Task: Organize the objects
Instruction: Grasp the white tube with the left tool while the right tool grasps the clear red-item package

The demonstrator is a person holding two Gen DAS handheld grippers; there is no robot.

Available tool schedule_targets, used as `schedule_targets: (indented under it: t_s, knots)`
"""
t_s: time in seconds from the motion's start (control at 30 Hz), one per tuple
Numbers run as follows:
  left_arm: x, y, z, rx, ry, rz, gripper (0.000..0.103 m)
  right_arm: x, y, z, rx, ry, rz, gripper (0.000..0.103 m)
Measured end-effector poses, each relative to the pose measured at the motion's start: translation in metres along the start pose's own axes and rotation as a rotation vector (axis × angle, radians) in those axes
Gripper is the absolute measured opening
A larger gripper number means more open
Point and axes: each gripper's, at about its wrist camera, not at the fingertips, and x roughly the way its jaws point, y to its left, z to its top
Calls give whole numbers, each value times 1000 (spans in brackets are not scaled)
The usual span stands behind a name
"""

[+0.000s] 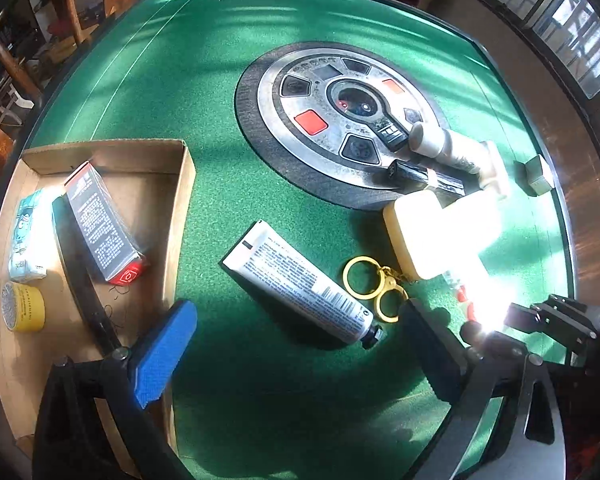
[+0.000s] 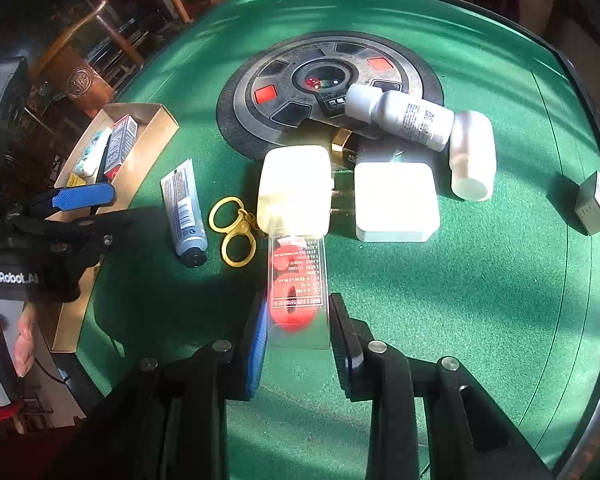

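My right gripper (image 2: 298,332) is shut on a clear packet with red rings inside (image 2: 296,292), its fingers pressing both long edges just above the green table. My left gripper (image 1: 296,360) is open and empty, hovering over a white tube (image 1: 300,284) and a yellow double-ring clip (image 1: 374,288). The cardboard tray (image 1: 172,208) at the left holds a red-and-black box (image 1: 100,224), a tissue pack (image 1: 26,236), a yellow tin (image 1: 22,306) and a black strip (image 1: 80,284). The tube (image 2: 182,212) and the clip (image 2: 234,230) also show in the right wrist view.
A cream block (image 2: 294,190), a white square box (image 2: 394,200), two white bottles (image 2: 404,116) (image 2: 472,156) and a small grey box (image 2: 594,202) lie on the green table (image 2: 480,300). A round metal control panel (image 2: 320,80) sits at its centre. Wooden chairs stand beyond the far edge.
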Motion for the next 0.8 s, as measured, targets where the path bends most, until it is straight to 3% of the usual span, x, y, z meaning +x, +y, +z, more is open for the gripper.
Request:
schedule_targets:
  t_s: [0.2,0.37,0.4,0.5,0.57,0.63,0.8]
  knots:
    - [30,-3,12,-31,54,72,91,-6,-10,-8,15,-12,4,32]
    - [36,-6,8,20,49,89,74,-5,-12,-10,14,-15,9,32]
    - [34,-5,6,26,43,80,71,-4,-13,-10,14,-15,10,32]
    - [29,2,0,40,45,47,46,-3,-16,-11,13,-9,19,32]
    - [26,7,-7,44,64,-18,29,-2,-16,-13,7,-5,21,32]
    - [23,11,-20,59,83,-74,27,-1,-17,-14,3,0,25,32]
    - [15,10,-46,116,92,-118,27,6,-18,-14,1,19,34,32]
